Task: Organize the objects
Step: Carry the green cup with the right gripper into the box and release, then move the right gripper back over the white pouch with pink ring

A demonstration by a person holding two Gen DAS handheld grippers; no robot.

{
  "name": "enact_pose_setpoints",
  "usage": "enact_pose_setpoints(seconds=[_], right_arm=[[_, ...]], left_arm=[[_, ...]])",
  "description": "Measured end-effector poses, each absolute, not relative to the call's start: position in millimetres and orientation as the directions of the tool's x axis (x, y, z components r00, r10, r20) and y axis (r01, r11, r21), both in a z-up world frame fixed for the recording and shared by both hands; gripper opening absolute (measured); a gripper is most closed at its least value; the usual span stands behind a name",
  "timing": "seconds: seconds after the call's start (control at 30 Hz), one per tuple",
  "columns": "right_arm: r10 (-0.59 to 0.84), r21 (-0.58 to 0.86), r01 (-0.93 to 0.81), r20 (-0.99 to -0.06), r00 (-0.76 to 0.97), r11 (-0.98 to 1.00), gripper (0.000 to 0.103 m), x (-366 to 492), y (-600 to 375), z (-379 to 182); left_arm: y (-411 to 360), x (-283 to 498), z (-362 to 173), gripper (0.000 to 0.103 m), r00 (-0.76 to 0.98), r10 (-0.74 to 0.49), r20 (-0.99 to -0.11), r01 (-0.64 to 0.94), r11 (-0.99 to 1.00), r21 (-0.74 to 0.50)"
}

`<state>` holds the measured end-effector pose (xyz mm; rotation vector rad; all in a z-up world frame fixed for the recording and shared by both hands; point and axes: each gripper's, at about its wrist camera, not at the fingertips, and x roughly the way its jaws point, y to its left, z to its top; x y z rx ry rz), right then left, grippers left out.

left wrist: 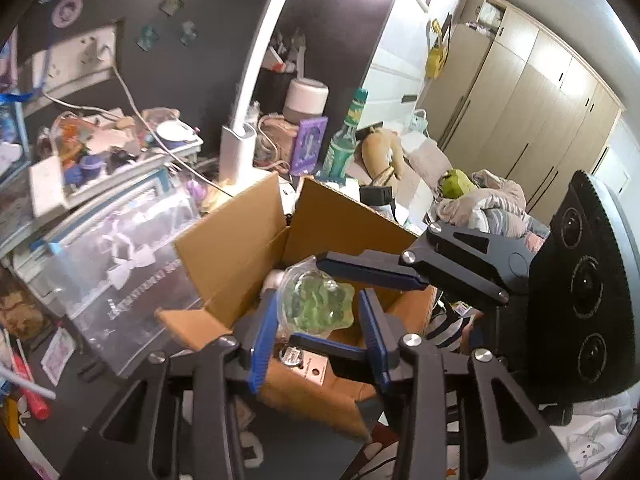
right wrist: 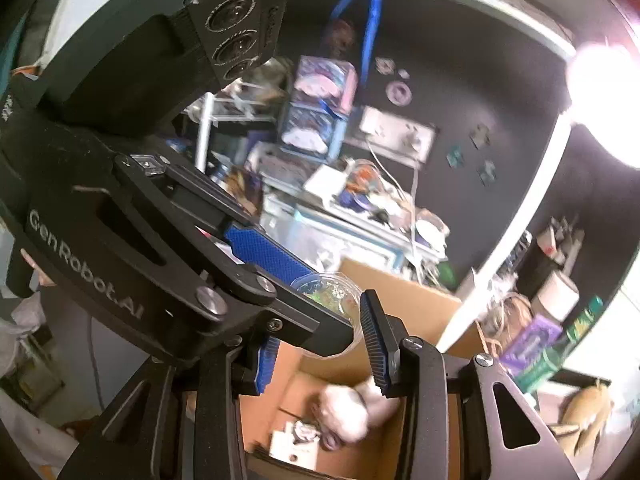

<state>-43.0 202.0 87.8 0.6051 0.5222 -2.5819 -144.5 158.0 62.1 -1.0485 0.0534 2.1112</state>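
An open cardboard box [left wrist: 236, 240] stands in front of me; it also shows in the right wrist view [right wrist: 416, 300]. A clear plastic container with green contents [left wrist: 316, 304] hangs over the box opening. My left gripper [left wrist: 320, 334] and my right gripper [left wrist: 316, 300] cross around it with blue pads on its sides. In the right wrist view the container [right wrist: 324, 288] sits between the right gripper's [right wrist: 320, 344] fingers, under the left gripper's arm. A white soft object [right wrist: 352, 412] and a small card [right wrist: 296, 440] lie in the box.
A clear storage bin [left wrist: 120, 264] stands left of the box. A cluttered shelf [left wrist: 120, 148], a white lamp post [left wrist: 240, 148], a green bottle [left wrist: 344, 136] and a purple box [left wrist: 308, 144] are behind. A bed with clothes [left wrist: 480, 200] and wardrobes [left wrist: 520, 100] lie to the right.
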Motion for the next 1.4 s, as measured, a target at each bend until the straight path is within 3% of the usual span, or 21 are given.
enact_pose_setpoints(seconds=[0.5,0.7,0.77,0.8,0.9,0.97,1.2,1.4], right_arm=[[-0.234,-0.205,0.456,-0.639,-0.732,-0.866,0.034,-66,223,75],[-0.219,-0.202,0.462,-0.675,-0.705,-0.864,0.037,-70,220,75],[-0.196,-0.227,0.444,-0.664,-0.722,-0.867,0.041,-69,219,75],[-0.191,-0.235,0.441,-0.661,-0.726,-0.866,0.042,-68,218,76],[-0.221,-0.207,0.458,-0.662,-0.716,-0.865,0.042,-62,217,77],[-0.247,-0.197,0.473,-0.650,-0.719,-0.859,0.042,-54,213,79],[-0.460,-0.089,0.607,-0.568,-0.682,-0.790,0.042,-11,187,93],[-0.577,-0.009,0.697,-0.554,-0.600,-0.717,0.042,18,148,75]], left_arm=[[188,-160,44,0.037,-0.330,0.579,-0.746,-0.650,-0.712,-0.265],[181,-151,53,0.061,-0.395,0.544,-0.741,-0.648,-0.736,-0.195],[175,-146,59,0.082,-0.425,0.542,-0.725,-0.647,-0.742,-0.176],[171,-143,63,0.086,-0.447,0.536,-0.716,-0.642,-0.750,-0.159],[153,-132,78,0.092,-0.528,0.512,-0.677,-0.620,-0.777,-0.103],[137,-122,88,0.101,-0.574,0.505,-0.644,-0.607,-0.791,-0.080],[76,-82,102,0.102,-0.723,0.434,-0.538,-0.497,-0.867,-0.031],[31,-50,77,0.102,-0.849,0.278,-0.450,-0.330,-0.943,0.038]])
